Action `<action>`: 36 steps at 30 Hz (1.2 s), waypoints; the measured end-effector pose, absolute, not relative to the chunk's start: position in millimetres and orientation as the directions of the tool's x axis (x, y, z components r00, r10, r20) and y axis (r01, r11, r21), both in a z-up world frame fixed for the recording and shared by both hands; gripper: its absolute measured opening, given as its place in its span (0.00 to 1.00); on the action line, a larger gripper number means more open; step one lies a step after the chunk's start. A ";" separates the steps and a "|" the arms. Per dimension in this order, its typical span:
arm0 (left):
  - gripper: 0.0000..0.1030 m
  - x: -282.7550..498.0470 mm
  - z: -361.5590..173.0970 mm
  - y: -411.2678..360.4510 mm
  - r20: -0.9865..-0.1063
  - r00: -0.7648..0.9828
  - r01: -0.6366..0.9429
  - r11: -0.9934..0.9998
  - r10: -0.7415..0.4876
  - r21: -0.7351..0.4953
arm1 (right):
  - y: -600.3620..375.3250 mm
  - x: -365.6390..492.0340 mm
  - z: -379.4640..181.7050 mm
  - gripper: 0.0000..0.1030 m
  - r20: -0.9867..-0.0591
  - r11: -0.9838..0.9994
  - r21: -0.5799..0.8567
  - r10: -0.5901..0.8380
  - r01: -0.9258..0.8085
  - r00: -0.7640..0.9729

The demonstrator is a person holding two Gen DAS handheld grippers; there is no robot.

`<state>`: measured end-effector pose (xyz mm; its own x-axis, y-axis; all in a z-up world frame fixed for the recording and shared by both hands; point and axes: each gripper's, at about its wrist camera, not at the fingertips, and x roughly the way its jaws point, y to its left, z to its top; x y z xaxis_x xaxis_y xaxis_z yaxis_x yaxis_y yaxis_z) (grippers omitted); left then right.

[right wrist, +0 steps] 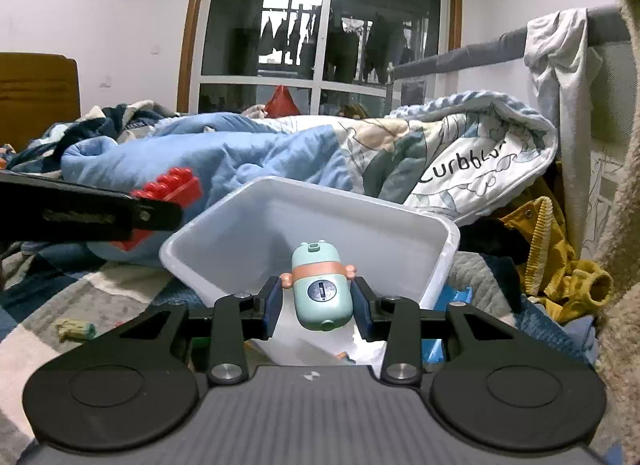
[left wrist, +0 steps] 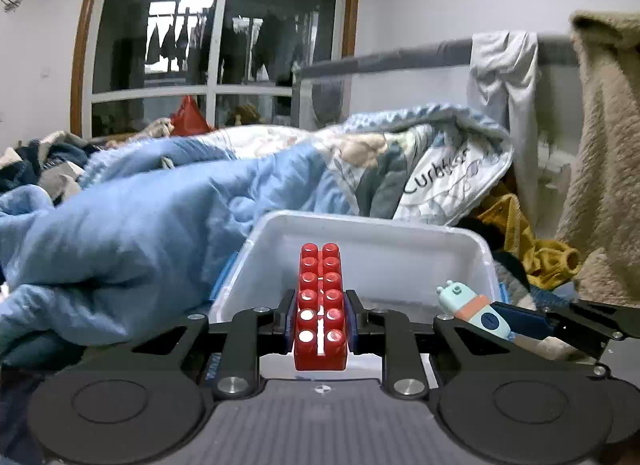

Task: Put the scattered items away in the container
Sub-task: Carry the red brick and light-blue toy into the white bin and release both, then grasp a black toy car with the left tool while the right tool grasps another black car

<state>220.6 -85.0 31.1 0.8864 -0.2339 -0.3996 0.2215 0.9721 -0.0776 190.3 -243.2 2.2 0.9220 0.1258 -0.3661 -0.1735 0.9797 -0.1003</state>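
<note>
One red brick (left wrist: 320,305) sitting clamped in the left hand-held gripper (left wrist: 320,323), one mint toy (right wrist: 320,291) being gripped by the right hand-held gripper (right wrist: 320,305), both hanging before one white tub (right wrist: 448,253) whose floor is hidden.

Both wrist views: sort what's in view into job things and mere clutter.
Job:
red brick, in left gripper
toy, in right gripper
white bin

Clutter:
blue quilt
yellow garment
beige towel
white cloth
</note>
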 end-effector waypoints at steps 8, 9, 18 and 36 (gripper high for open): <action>0.26 265.4 11.9 -103.6 -0.447 0.863 0.218 0.972 -0.234 -0.088 | -247.3 217.1 -8.5 0.40 -0.401 0.980 -0.118 0.099 -0.158 0.911; 0.26 270.2 9.4 -106.0 -0.452 0.861 0.219 0.972 -0.232 -0.082 | -249.0 219.8 -9.4 0.40 -0.406 0.982 -0.115 0.094 -0.152 0.909; 0.42 287.9 -7.6 -114.5 -0.476 0.841 0.251 0.965 -0.257 -0.076 | -254.4 235.3 -13.3 0.46 -0.410 0.983 -0.122 0.077 -0.139 0.909; 0.61 193.7 -3.9 -66.2 -0.376 0.906 0.178 0.981 -0.195 -0.080 | -230.2 170.9 3.5 0.48 -0.308 0.965 -0.142 0.167 -0.219 0.936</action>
<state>193.7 -66.2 -3.9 0.9060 -0.1947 -0.3758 0.1775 0.9809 -0.0801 170.9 -230.2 3.5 0.9365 0.1671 -0.3084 -0.2190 0.9653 -0.1419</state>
